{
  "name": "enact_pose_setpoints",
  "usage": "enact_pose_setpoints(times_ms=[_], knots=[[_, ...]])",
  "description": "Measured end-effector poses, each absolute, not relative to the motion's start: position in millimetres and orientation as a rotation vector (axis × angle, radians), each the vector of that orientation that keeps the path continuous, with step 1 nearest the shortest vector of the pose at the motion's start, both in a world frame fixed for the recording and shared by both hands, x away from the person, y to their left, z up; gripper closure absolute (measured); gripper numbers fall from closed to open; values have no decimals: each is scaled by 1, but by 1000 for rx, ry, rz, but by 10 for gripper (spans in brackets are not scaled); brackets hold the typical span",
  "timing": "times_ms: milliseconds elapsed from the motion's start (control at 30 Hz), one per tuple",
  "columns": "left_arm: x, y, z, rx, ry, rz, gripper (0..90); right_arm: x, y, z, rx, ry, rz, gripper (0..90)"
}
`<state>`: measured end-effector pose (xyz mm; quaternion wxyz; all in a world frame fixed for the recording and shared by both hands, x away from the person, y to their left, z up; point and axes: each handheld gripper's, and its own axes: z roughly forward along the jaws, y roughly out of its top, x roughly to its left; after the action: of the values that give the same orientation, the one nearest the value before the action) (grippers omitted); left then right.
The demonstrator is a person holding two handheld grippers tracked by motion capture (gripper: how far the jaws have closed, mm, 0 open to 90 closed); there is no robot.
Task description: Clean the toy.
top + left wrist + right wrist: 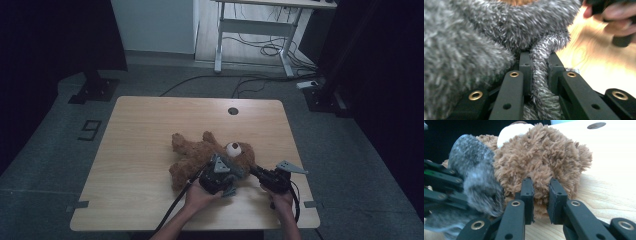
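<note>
A brown teddy bear [197, 152] lies on the wooden table [145, 125], its head with a white muzzle [233, 147] toward the right. My left gripper [229, 172] is at the bear's head. In the left gripper view this gripper [539, 58] is shut on a strip of grey fuzzy cloth [474, 47]. My right gripper [256, 171] comes in from the right. In the right gripper view it [541, 182] is shut on a tuft of the bear's [541, 155] brown head fur. The grey cloth [477, 185] hangs beside it, over the black linkage [441, 180] of my left gripper.
A round cable hole [233, 111] sits near the table's far edge. Bare wood extends left of and behind the bear. Beyond the table stand a white-legged desk [260, 25] and loose cables [265, 50] on the floor. A dark stand base [95, 90] is at the far left.
</note>
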<state>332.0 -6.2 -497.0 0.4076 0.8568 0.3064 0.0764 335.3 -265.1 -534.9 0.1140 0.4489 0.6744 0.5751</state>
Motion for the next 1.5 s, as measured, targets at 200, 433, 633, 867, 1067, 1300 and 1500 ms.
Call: enact_pose_setpoints(times_ms=[200, 433, 633, 867, 1067, 1300, 1500], knots=[[343, 6, -460, 2047, 778, 245, 783, 335, -267, -538, 1330, 1968, 1698, 763], [366, -24, -436, 2050, 735, 280, 782, 334, -265, -540, 1343, 1970, 1698, 768], [386, -40, -444, 2097, 776, 261, 783, 335, -267, -542, 1329, 1984, 1691, 773], [377, -29, -461, 2112, 772, 232, 788, 335, -267, -544, 1325, 1999, 1660, 775], [368, -9, -466, 2128, 783, 254, 790, 334, -268, -544, 1338, 2004, 1655, 776], [376, 28, -460, 2073, 870, 256, 794, 333, -268, -545, 1340, 2006, 1652, 782], [370, 46, -455, 2050, 882, 277, 794, 333, -268, -545, 1341, 2009, 1647, 786]])
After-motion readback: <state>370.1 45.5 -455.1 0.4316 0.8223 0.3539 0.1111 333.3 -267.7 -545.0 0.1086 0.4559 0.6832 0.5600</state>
